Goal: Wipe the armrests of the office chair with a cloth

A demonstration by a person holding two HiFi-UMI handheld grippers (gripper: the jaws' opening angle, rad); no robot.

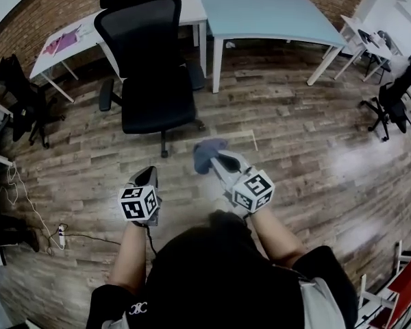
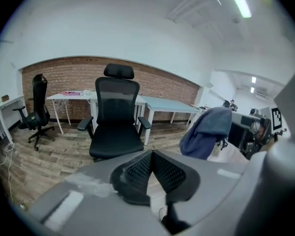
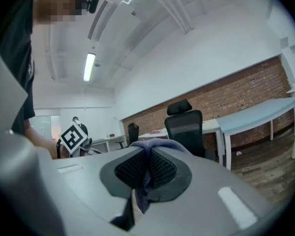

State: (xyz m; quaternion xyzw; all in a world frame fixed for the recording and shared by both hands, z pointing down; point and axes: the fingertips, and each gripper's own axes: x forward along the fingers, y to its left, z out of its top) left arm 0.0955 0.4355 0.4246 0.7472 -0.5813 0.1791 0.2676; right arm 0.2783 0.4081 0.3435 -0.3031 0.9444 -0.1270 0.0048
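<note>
Head view: I am standing a little way back from the chair (image 1: pixel 151 60), which is facing me on the wood floor (image 1: pixel 294 136) with desks (image 1: pixel 267 12) behind it. I am carrying the cloth (image 1: pixel 207 151) in the right gripper (image 1: pixel 216 159), near the seat's front edge but well apart from either armrest (image 1: pixel 107 94), and the left gripper (image 1: pixel 149 177) is hovering alongside. Left gripper view: the jaws are meeting with nothing between them. The chair is sitting straight ahead with both armrests unobstructed, and the cloth is draping at the right. Right gripper view: the jaws are pinching a fold of the cloth, with the rest bunching over the tips. By my judgement I am making the approach. To wipe well, I am aiming to lay the loose bunch flat on one armrest's top, press lightly and draw it along the full length. I am also planning to brace the chair with the free gripper, since it may swivel or roll under the push.
</note>
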